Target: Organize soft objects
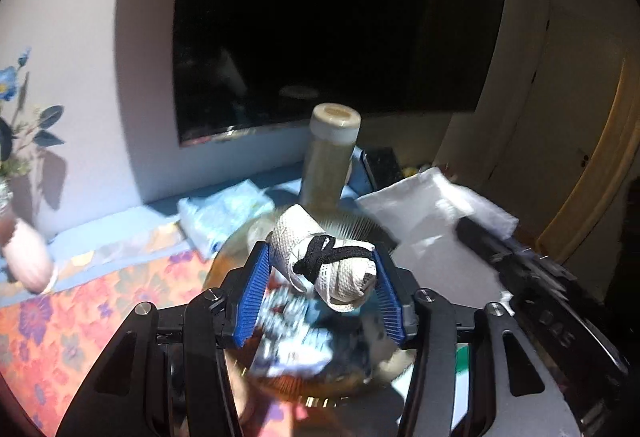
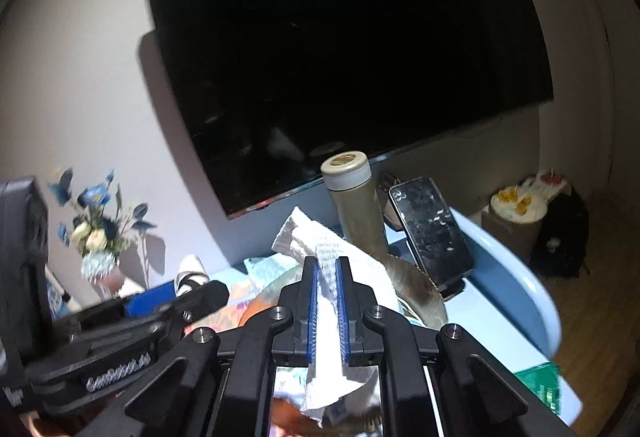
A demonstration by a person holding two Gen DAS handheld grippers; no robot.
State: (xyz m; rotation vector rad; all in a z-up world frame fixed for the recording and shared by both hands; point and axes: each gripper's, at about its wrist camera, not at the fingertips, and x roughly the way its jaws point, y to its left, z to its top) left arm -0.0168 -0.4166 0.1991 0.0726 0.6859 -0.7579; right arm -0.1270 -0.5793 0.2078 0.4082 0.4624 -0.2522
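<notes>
While the left gripper (image 1: pixel 322 277) holds a rolled-up white mesh bundle (image 1: pixel 326 261) with a black band (image 1: pixel 320 257) tied around it, its two blue pads (image 1: pixel 252 297) sit partly apart with the bundle squeezed between them. Right under this gripper is a round woven basket (image 1: pixel 352 227), and blurry blue and white things lie inside it. The right gripper (image 2: pixel 328 301) has its blue pads almost closed, pinching a white paper towel (image 2: pixel 320 249) that sticks out past the tips and also hangs down below them. In the right wrist view, the left gripper reaches in from the left side. Just past the basket stands a tall tan bottle (image 1: pixel 330 161) with a pale cap, upright. To the left of the left gripper the table has a cloth with orange and purple flowers (image 1: pixel 80 317), and a folded light blue cloth (image 1: pixel 220 213) lies a little farther back. To the right of the bottle, a dark phone (image 2: pixel 432 233) leans tilted in a stand. Off to the far left is a vase of blue and white flowers (image 2: pixel 96 225). Behind everything, a big black TV screen (image 2: pixel 340 49) hangs on the pale wall.
</notes>
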